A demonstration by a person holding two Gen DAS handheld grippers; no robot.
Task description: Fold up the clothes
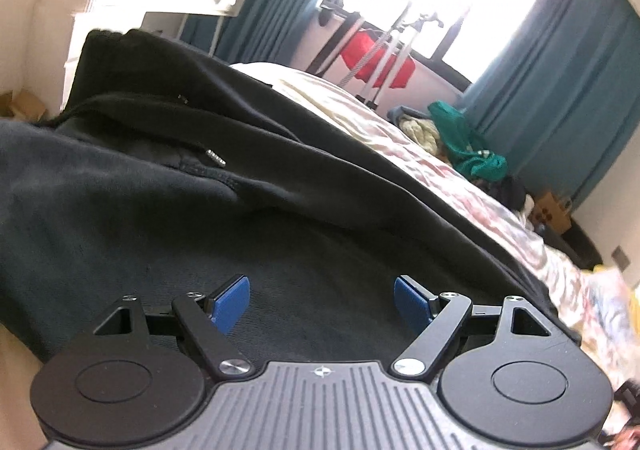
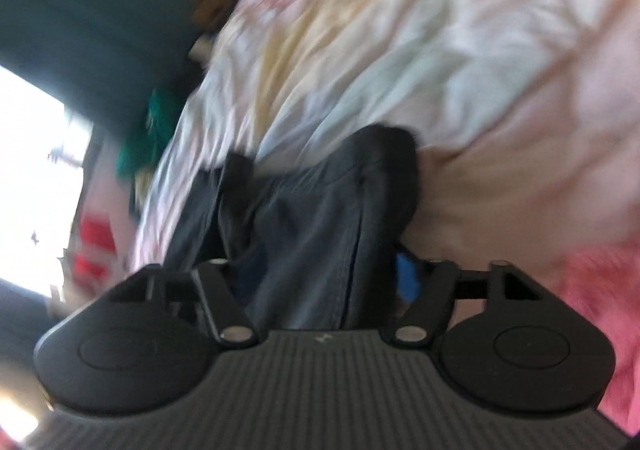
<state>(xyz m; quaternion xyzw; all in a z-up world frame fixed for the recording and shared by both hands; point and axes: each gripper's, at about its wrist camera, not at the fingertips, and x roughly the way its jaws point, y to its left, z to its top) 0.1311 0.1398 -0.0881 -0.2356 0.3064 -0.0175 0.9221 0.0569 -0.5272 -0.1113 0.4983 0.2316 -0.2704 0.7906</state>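
Spread wide, the left gripper (image 1: 322,300) hovers low over the black hoodie (image 1: 168,185), its blue pads (image 1: 230,304) well apart at the bottom of the frame with only dark cloth showing between them and nothing caught. The hoodie lies across the bed (image 1: 460,185), filling the left and centre of the left wrist view, with a metal drawstring tip (image 1: 216,158) lying left of centre on the folds. In the right wrist view, which is heavily blurred, the right gripper (image 2: 320,274) has a thick bundle of the same dark fabric (image 2: 320,217) running up between its fingers from the bottom centre; one blue pad (image 2: 406,278) peeks out to the right of the cloth, and the jaws look pressed onto it, though the blur leaves the firmness of the grip uncertain. The main risk, as I judge it, lies in that right-hand hold: a bunched, many-layered grab can slip or shed layers when pulled, so the fold would come out skewed. The blur suggests quick motion, which could drag the whole garment across the pale patterned sheet rather than turn over one part. Since the left side pins nothing, the body of the hoodie is free to slide. A loose drawstring could also get trapped inside a fold. Other clothes (image 1: 464,141) piled at the right of the left wrist view sit well apart and seem no hazard.
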